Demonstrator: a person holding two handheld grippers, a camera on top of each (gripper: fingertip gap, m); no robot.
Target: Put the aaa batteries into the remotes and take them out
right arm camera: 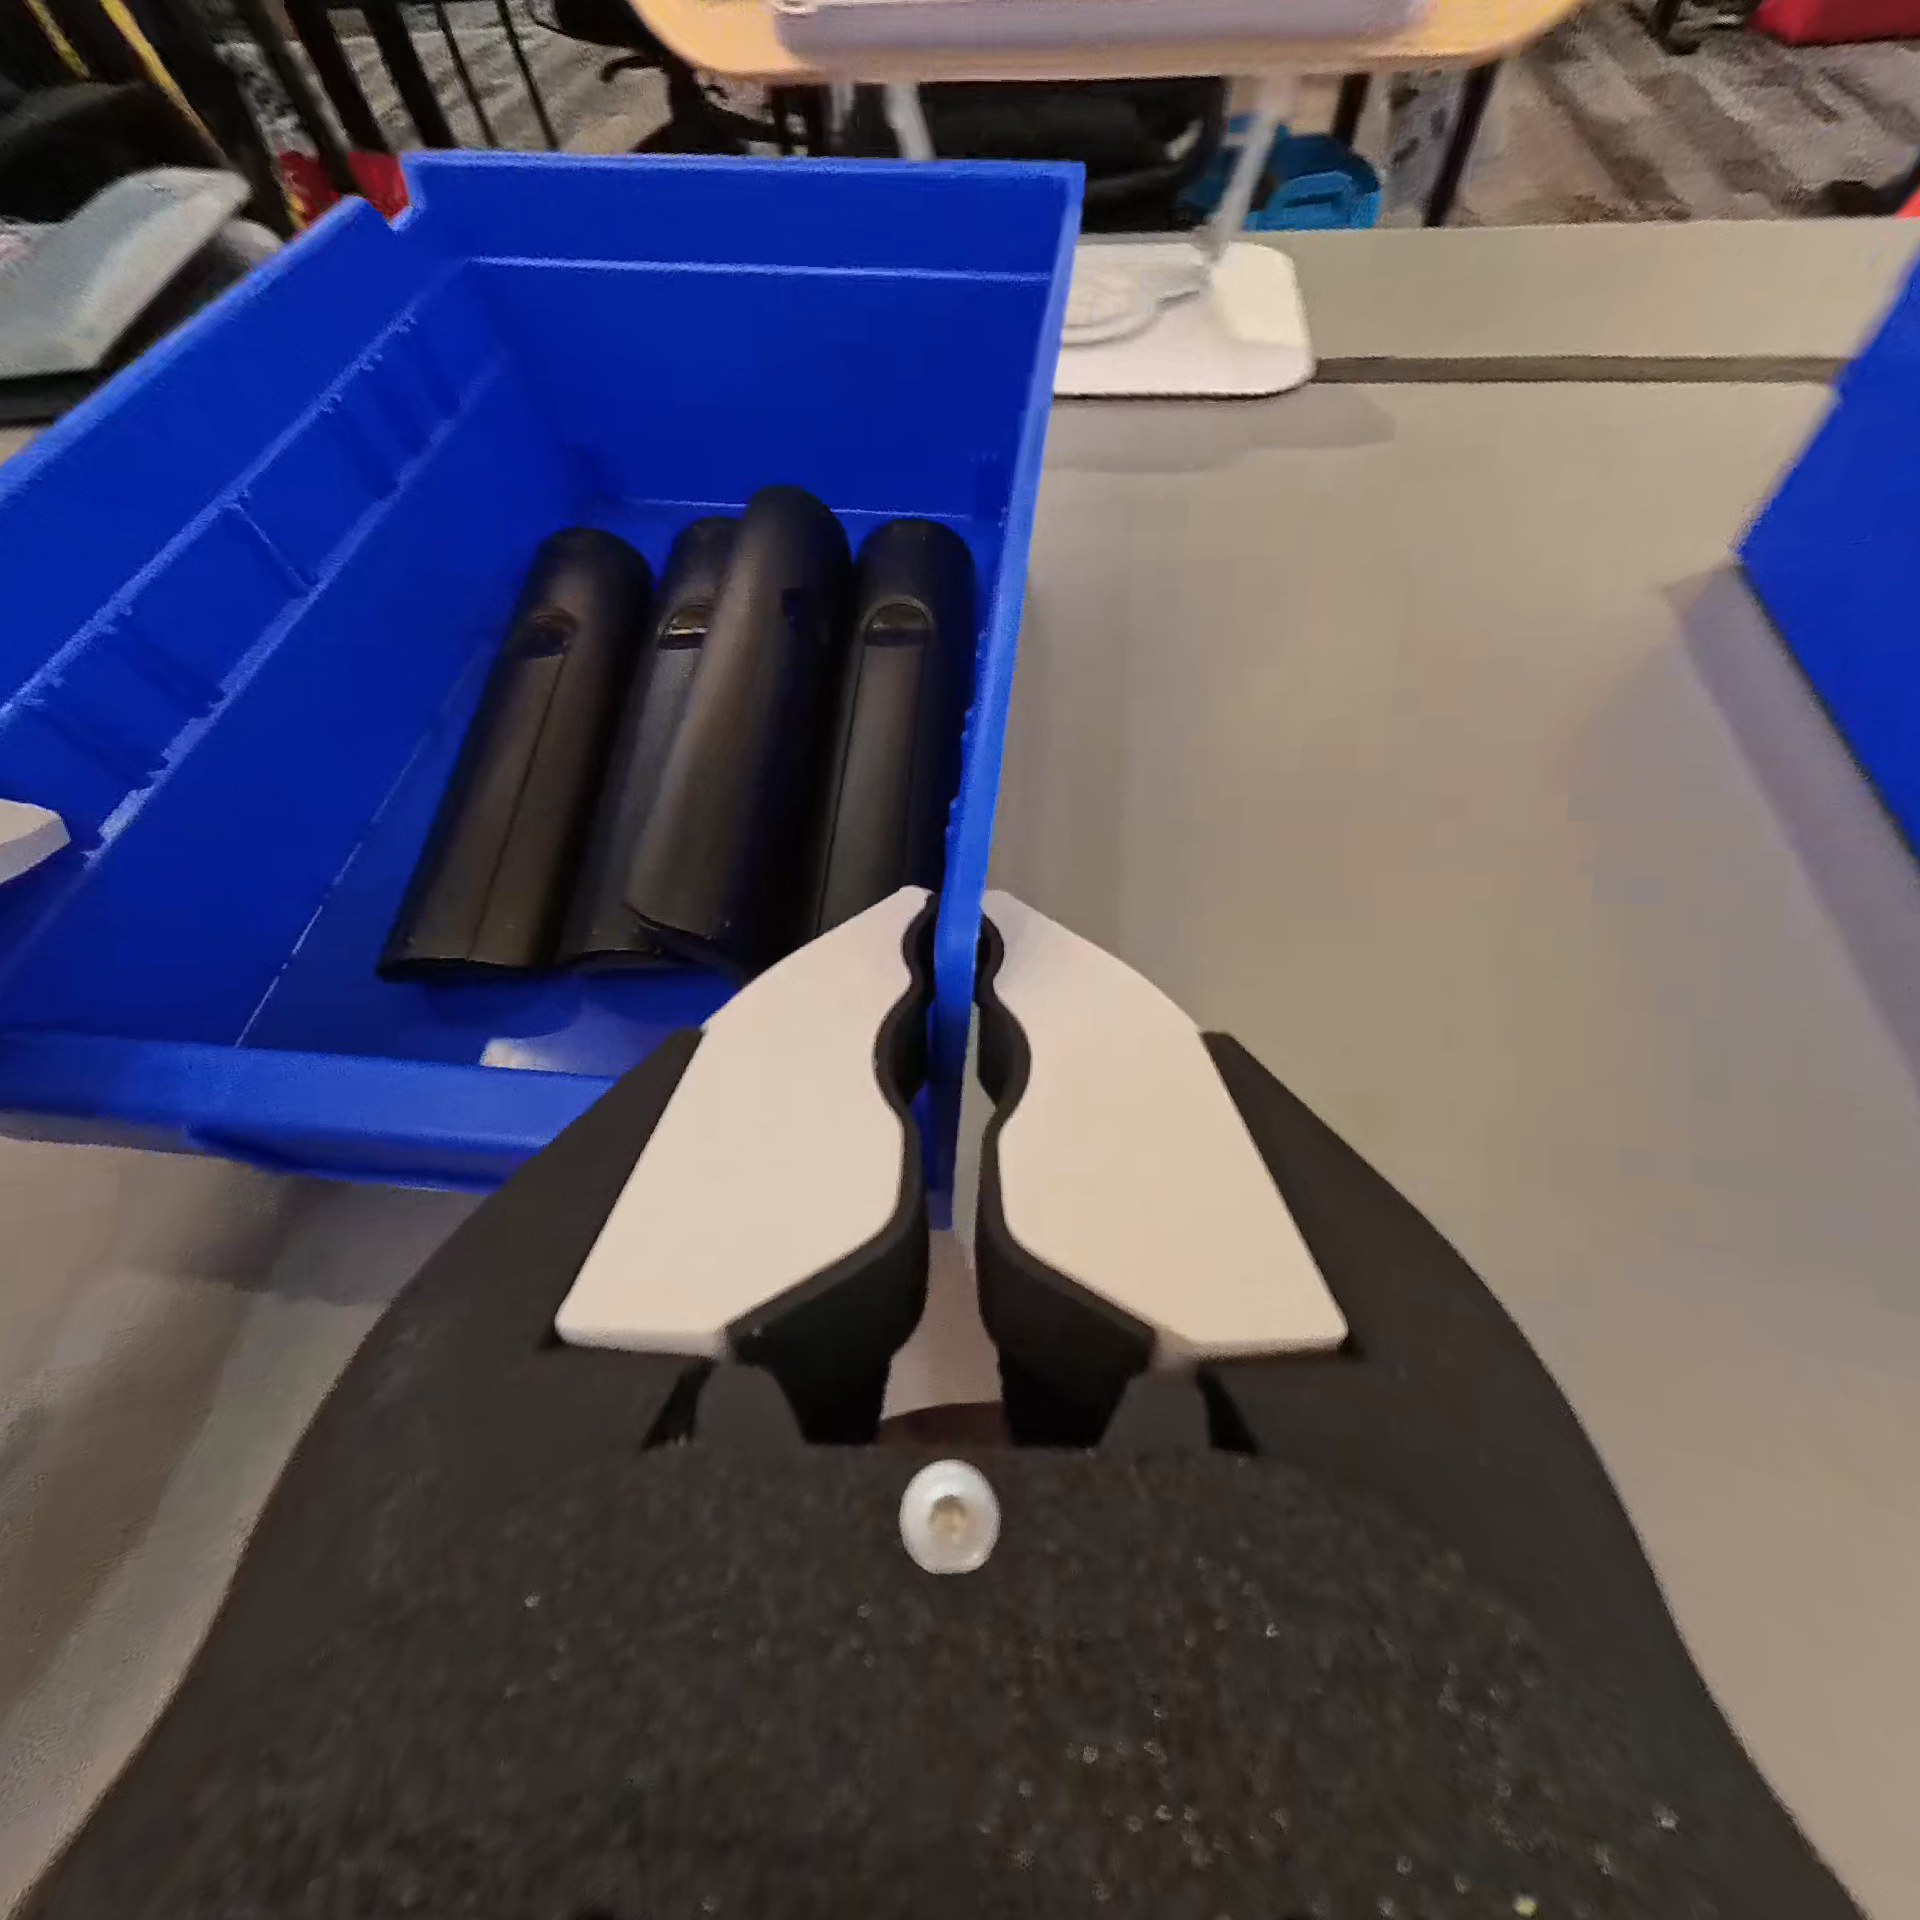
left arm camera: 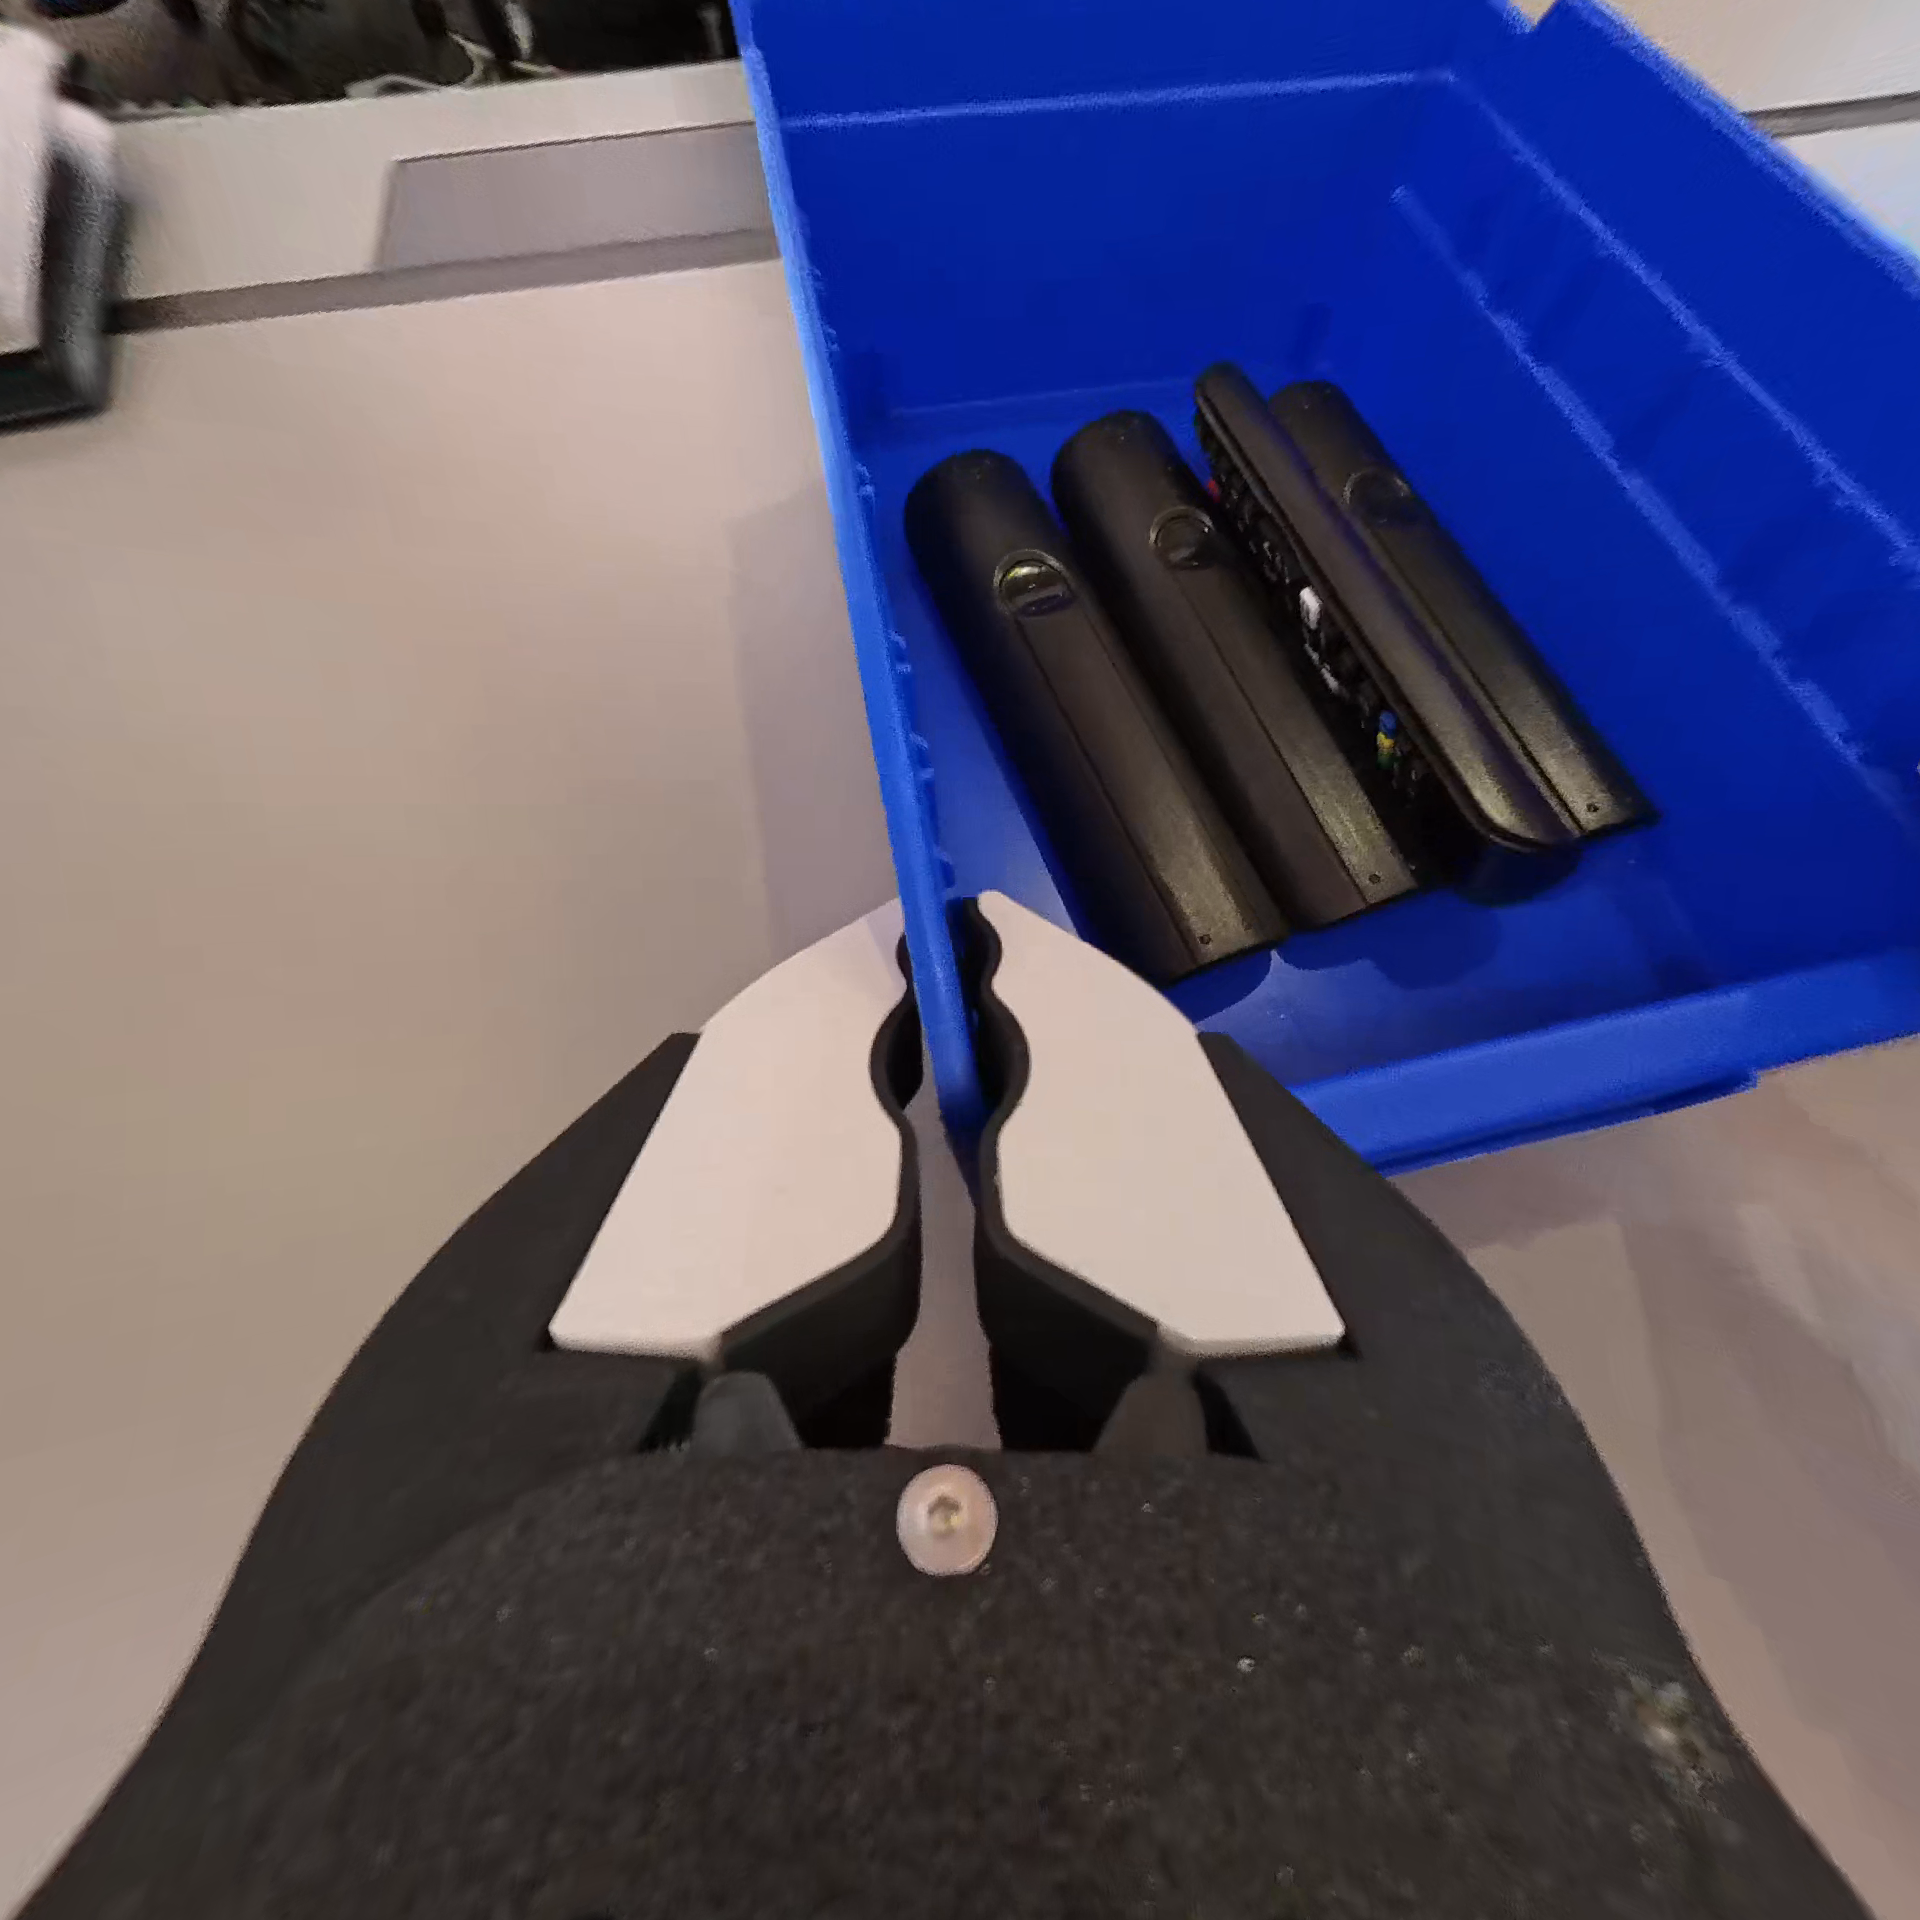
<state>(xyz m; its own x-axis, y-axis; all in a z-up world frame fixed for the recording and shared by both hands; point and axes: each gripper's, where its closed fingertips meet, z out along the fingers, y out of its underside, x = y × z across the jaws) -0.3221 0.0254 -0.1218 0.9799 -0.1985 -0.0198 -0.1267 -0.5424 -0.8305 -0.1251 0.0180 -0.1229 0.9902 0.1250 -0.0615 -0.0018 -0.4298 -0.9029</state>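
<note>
Left gripper point(left arm camera: 940, 935): jaws closed down onto the left side wall of the blue bin point(left arm camera: 1143, 260), one finger outside the wall, one inside, pinching near the front corner. Right gripper point(right arm camera: 951, 925): same arrangement on the opposite side wall, jaws drawn in tight on the plastic, gripping close to the near end. So the bin is held by both walls at once; whether it is lifted clear of the grey table point(right arm camera: 1403, 831) or resting on it, cannot tell. Inside the bin: four black remotes point(left arm camera: 1101, 717) lying side by side on the floor, toward the near end. Three lie back-up, battery covers in place with the thumb notch showing; the fourth sits tilted on edge, propped between its neighbours, its button side partly visible in the left wrist view. No AAA batteries visible in either view. A second blue container point(right arm camera: 1860, 582) shows at the right edge of the right wrist view, contents hidden. White lamp base point(right arm camera: 1184, 322) beyond the bin on the table. Progress, as judged: very early, no remote out of the bin, no cover off, no battery handled; all of insertion and removal remains
</note>
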